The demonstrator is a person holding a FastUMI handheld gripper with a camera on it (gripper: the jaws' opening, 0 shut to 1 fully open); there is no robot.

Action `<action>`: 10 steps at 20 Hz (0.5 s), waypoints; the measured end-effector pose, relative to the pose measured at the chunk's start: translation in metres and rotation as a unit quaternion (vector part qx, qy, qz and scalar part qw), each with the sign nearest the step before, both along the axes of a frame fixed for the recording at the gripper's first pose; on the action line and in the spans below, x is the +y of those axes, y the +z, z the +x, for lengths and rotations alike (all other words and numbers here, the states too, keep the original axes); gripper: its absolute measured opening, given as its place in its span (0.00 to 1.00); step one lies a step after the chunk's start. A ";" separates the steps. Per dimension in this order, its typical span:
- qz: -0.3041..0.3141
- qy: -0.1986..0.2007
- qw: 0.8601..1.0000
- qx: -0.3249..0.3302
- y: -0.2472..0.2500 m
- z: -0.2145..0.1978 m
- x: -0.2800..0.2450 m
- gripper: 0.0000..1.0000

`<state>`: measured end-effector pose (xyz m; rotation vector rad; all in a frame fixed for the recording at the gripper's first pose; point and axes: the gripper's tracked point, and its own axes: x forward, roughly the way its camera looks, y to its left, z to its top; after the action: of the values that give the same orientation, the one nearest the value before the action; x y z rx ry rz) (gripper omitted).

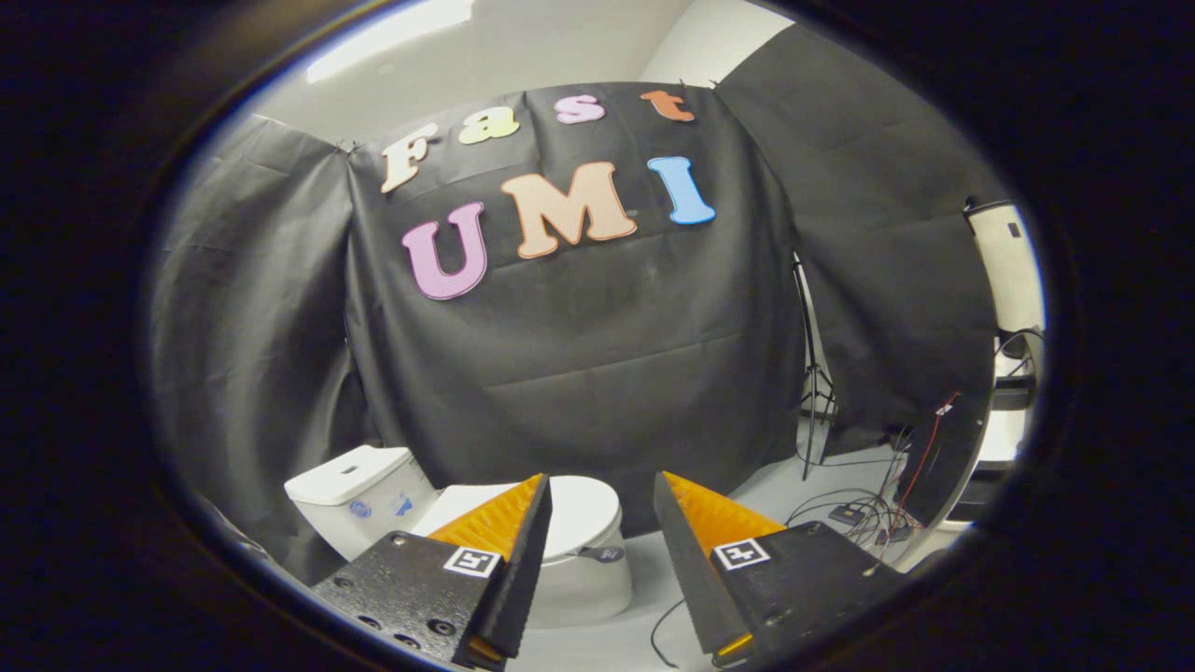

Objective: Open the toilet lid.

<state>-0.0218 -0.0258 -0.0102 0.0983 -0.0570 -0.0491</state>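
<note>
Gripper (602,495) spread wide, nothing held between its fingers
Toilet lid (579,513) down and closed, just beyond the left finger (509,551); tank (359,495) behind it, black cloth wall (579,355) beyond, cables (859,513) on floor at right

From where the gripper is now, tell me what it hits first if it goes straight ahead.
Probably nothing soon. The open gripper points above and past the toilet's closed lid, so the black cloth wall looks first in line, though depth is unclear. The lid lies lower, partly behind the left finger.
</note>
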 end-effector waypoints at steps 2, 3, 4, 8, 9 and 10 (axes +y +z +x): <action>0.002 -0.001 1.000 0.001 -0.001 0.000 -0.001 0.68; 0.003 0.000 1.000 0.001 -0.002 0.000 -0.001 0.69; 0.004 0.000 1.000 0.002 -0.002 0.001 -0.002 0.68; 0.011 0.000 1.000 0.008 -0.006 0.002 -0.003 0.68; 0.013 0.000 1.000 0.010 -0.006 0.002 -0.004 0.68; 0.016 0.000 1.000 0.010 -0.006 0.002 -0.005 0.68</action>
<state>-0.0194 -0.0305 -0.0164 0.1293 -0.0364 -0.0504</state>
